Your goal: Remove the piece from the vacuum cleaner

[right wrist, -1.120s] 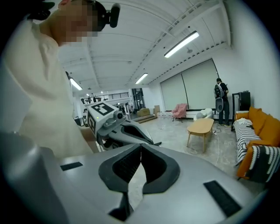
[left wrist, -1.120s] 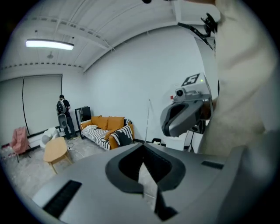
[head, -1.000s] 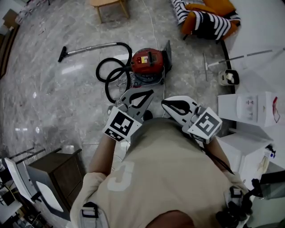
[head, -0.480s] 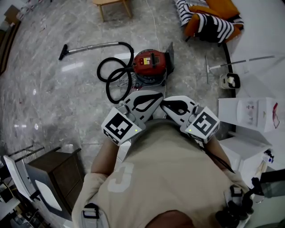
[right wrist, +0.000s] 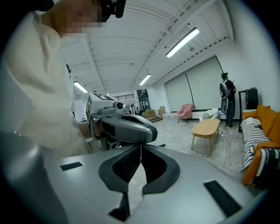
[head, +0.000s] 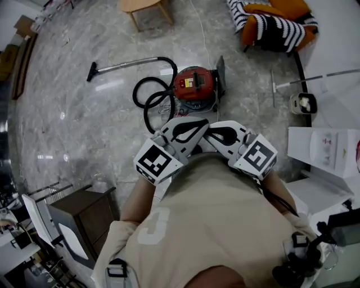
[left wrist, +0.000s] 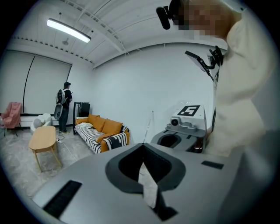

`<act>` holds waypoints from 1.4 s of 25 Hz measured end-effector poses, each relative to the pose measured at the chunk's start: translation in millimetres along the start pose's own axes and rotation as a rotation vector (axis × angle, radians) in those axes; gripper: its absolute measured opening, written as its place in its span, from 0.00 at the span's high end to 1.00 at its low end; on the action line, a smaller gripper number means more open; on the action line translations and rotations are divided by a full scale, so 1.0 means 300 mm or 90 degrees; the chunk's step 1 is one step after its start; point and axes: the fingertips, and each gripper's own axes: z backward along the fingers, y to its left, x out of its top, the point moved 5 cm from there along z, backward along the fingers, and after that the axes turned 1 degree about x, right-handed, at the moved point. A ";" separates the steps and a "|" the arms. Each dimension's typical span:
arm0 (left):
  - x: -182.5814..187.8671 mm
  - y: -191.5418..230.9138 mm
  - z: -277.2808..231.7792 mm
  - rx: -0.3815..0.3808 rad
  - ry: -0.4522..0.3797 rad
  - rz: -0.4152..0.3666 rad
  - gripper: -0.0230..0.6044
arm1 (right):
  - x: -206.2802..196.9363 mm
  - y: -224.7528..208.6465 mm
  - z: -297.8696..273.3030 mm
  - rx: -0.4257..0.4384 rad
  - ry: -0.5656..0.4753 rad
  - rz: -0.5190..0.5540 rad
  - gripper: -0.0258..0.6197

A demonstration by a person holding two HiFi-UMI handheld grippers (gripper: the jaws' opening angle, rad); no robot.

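While both grippers are held close to the person's chest, the grey marble floor [head: 67,129] extends ahead of and below both sets of jaws

1. Orange sofa [head: 275,25] with a striped throw: far beyond the jaw tips, up and to the right in the head view; left of the jaws in the left gripper view.
2. Wooden table [head: 143,7]: far ahead of the jaws, left of the sofa.
3. Red vacuum cleaner [head: 194,84]: on the floor ahead of both jaw tips, apart from them and touched by neither. A dark panel [head: 221,70] stands at its right side.
4. Black hose [head: 149,98]: coiled on the floor left of the vacuum cleaner, ahead of the left jaws.
5. Wand [head: 126,63]: lying flat beyond the hose, running away to the left.
6. Left gripper [left wrist: 142,144]: jaws together, tips meeting, nothing between them.
7. Right gripper [right wrist: 141,146]: jaws together, nothing between them.

The two grippers angle toward each other, tips near one another; each gripper appears just beyond the other's jaws
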 end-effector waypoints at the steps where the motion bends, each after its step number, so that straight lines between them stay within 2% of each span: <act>1: 0.007 0.003 -0.032 -0.001 0.003 0.008 0.96 | -0.005 -0.026 0.022 0.007 -0.003 -0.002 0.96; 8: 0.053 -0.004 -0.253 0.026 0.027 0.034 0.96 | -0.045 -0.195 0.183 0.051 -0.035 -0.023 0.96; 12: 0.078 0.005 -0.337 0.067 0.040 0.040 0.96 | -0.048 -0.277 0.251 0.076 -0.058 -0.031 0.96; 16: 0.062 0.018 -0.394 0.116 0.094 0.022 0.96 | -0.038 -0.362 0.333 0.114 -0.107 -0.065 0.96; 21: 0.094 0.018 -0.466 0.144 0.091 0.033 0.96 | -0.042 -0.430 0.391 0.134 -0.112 -0.052 0.96; 28: 0.128 -0.009 -0.556 0.124 0.092 0.044 0.96 | -0.064 -0.473 0.438 0.154 -0.126 -0.059 0.96; 31: 0.128 -0.004 -0.557 0.112 0.098 0.053 0.96 | -0.063 -0.478 0.439 0.143 -0.133 -0.069 0.96; 35: 0.132 0.016 -0.572 0.096 0.089 0.036 0.96 | -0.072 -0.496 0.428 0.108 -0.125 -0.070 0.96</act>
